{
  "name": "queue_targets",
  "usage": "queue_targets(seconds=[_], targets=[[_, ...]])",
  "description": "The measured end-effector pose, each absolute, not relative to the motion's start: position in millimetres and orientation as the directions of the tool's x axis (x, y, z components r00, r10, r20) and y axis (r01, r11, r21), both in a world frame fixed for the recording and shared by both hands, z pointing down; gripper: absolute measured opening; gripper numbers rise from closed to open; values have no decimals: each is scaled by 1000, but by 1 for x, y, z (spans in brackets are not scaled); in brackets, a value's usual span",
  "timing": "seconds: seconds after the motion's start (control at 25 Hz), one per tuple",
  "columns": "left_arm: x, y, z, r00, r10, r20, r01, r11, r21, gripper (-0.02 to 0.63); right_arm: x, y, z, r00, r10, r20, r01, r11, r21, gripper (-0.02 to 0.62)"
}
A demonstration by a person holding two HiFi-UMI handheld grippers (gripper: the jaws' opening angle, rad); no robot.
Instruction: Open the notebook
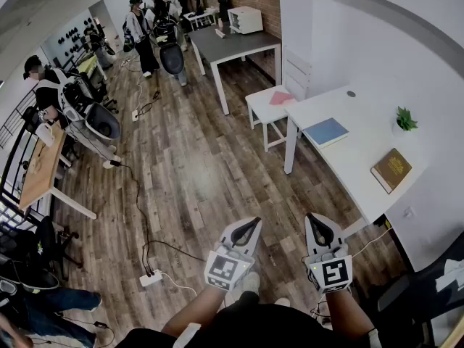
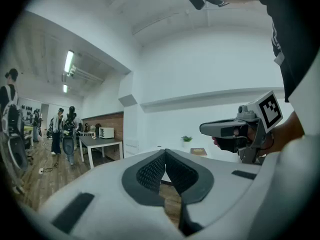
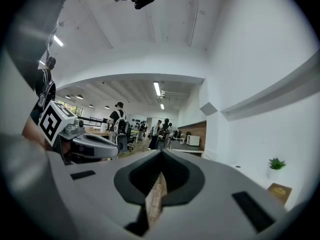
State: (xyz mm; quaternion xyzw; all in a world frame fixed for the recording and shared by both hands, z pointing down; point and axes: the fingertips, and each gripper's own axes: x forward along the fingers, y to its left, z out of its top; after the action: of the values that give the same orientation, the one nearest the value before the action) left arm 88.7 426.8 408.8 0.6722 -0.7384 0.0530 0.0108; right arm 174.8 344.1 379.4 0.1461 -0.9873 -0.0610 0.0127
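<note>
Open wooden floor point(image 1: 181, 172) runs from your 9 to 12 o'clock. One power strip point(image 1: 151, 278) with its cable lies at 9 o'clock of your left gripper point(image 1: 251, 224).

Grippers: two, side by side, apart, both over floor.
- Left gripper: jaws closed together, nothing between them.
- Right gripper point(image 1: 316, 219): jaws likewise closed, empty.

One white bench point(image 1: 362, 194) sits at 2 o'clock, its long edge well apart from both grippers. On it:
- two closed notebooks, the blue notebook point(image 1: 326, 131) by the left edge and the brown notebook point(image 1: 391, 170) near the bench's near end
- one potted plant point(image 1: 405, 119) at the wall side
</note>
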Motion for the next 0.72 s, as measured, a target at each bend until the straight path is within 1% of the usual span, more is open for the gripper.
queue_targets(seconds=[0.44, 0.72], targets=[[91, 425, 409, -98, -991, 88, -994, 94, -50, 6, 178, 344, 377, -955, -296, 4, -293, 946, 137, -6], [57, 420, 411, -101, -990, 100, -994, 95, -60, 6, 153, 329, 370, -948, -316, -39, -318, 943, 98, -6]])
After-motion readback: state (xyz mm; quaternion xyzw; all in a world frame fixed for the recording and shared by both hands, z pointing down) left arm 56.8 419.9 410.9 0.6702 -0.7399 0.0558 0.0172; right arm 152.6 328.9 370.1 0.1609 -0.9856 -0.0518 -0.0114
